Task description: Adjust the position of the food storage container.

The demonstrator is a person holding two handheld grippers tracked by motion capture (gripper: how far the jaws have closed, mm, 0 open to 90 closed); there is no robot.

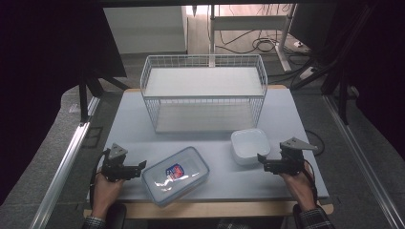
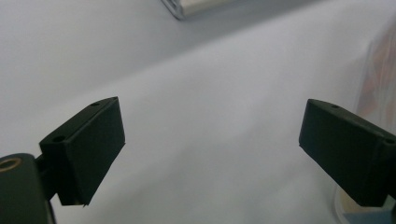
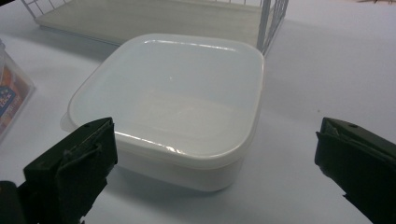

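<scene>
A clear rectangular lidded container (image 1: 175, 175) with a red and blue label lies near the table's front, left of centre. Just left of it my left gripper (image 1: 142, 166) stands open, jaws wide apart over bare table in the left gripper view (image 2: 212, 144), with the container's edge (image 2: 380, 79) at the right. A square white lidded tub (image 1: 250, 145) sits at the front right. My right gripper (image 1: 260, 160) is open just right of it; the right gripper view shows the tub (image 3: 173, 102) close ahead between the spread jaws (image 3: 217, 163).
A white wire basket shelf (image 1: 204, 93) stands at the back centre of the pale table (image 1: 210, 119); its lower tray (image 3: 154, 18) shows behind the tub. The table's wooden front edge (image 1: 205, 209) runs close to the hands.
</scene>
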